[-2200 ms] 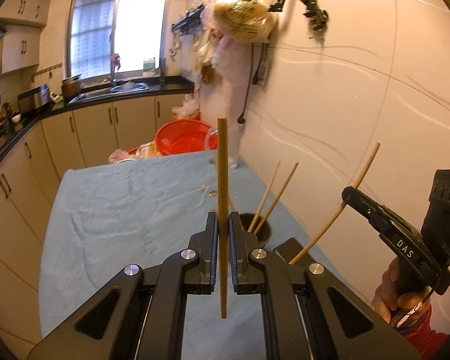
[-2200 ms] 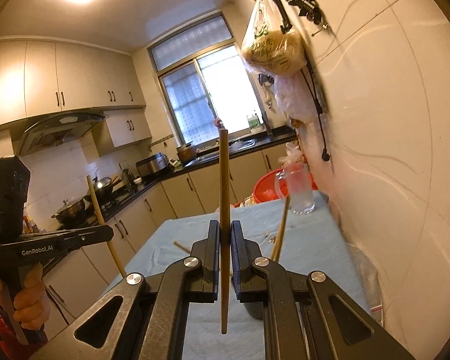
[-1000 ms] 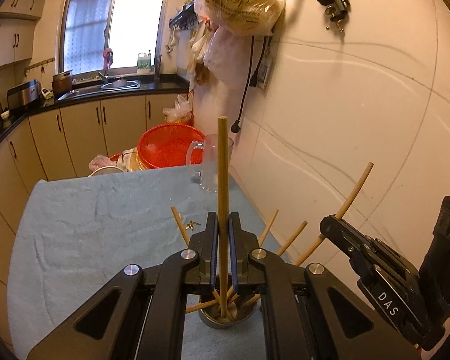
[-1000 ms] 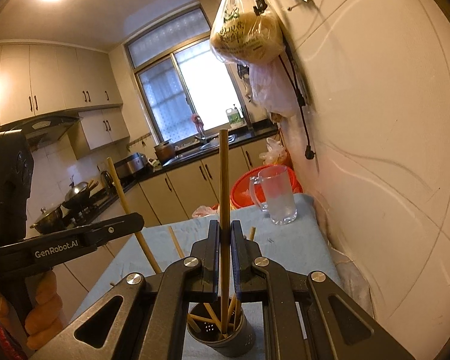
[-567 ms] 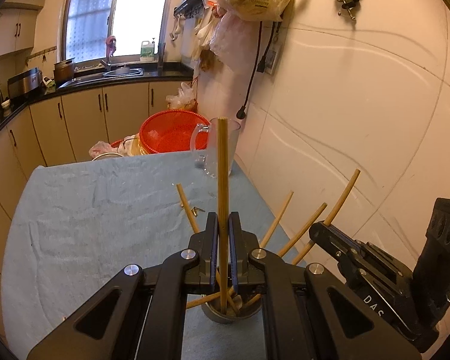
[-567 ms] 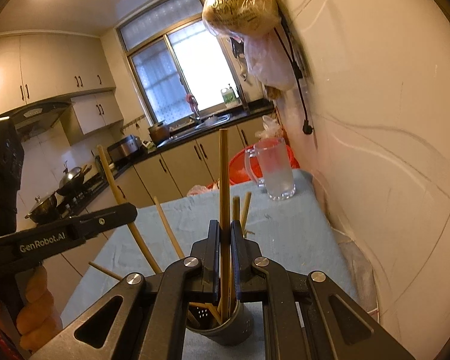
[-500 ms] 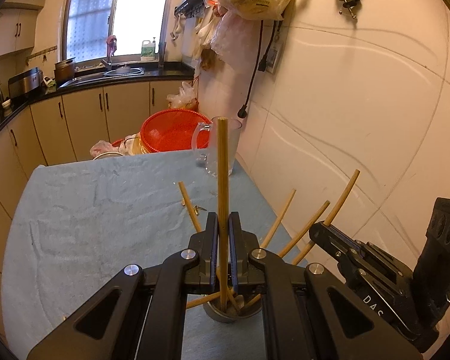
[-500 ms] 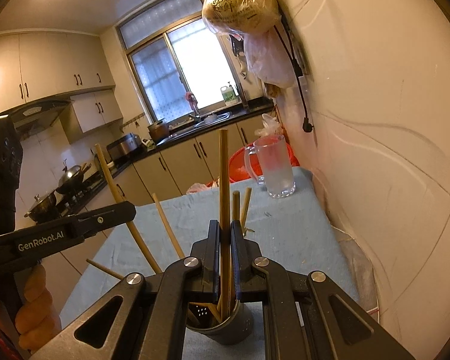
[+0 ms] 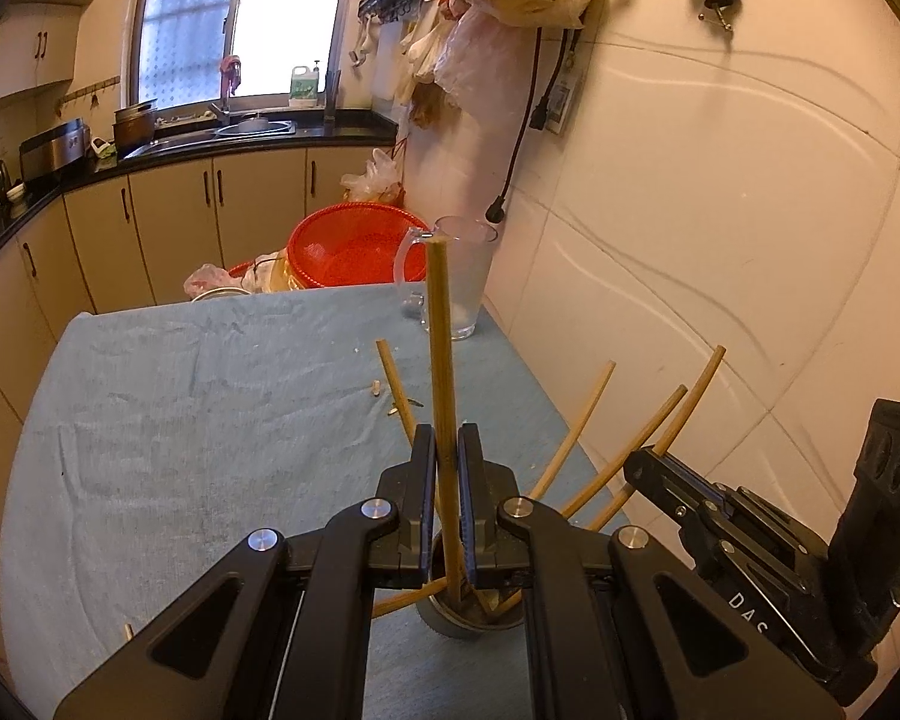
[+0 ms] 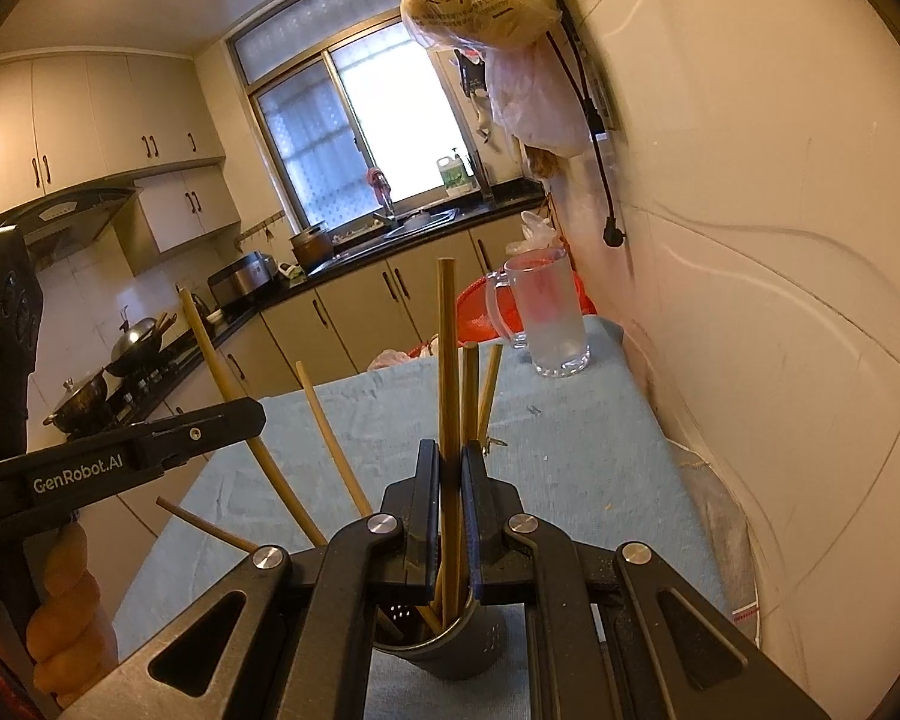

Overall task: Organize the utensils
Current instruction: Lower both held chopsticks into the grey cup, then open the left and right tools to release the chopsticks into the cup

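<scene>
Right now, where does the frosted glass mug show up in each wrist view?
Left wrist: glass mug above centre, at the far edge of the blue cloth, by the wall.
Right wrist: glass mug right of centre, same far corner.
Shared landmark: the red basket behind it.

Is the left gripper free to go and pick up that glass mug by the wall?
Probably not yet: the left gripper is shut on a chopstick, though the cloth toward the glass mug looks unobstructed.

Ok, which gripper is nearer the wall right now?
Right. The right gripper sits between the left gripper and the wall; the left one is farther out over the table.
</scene>
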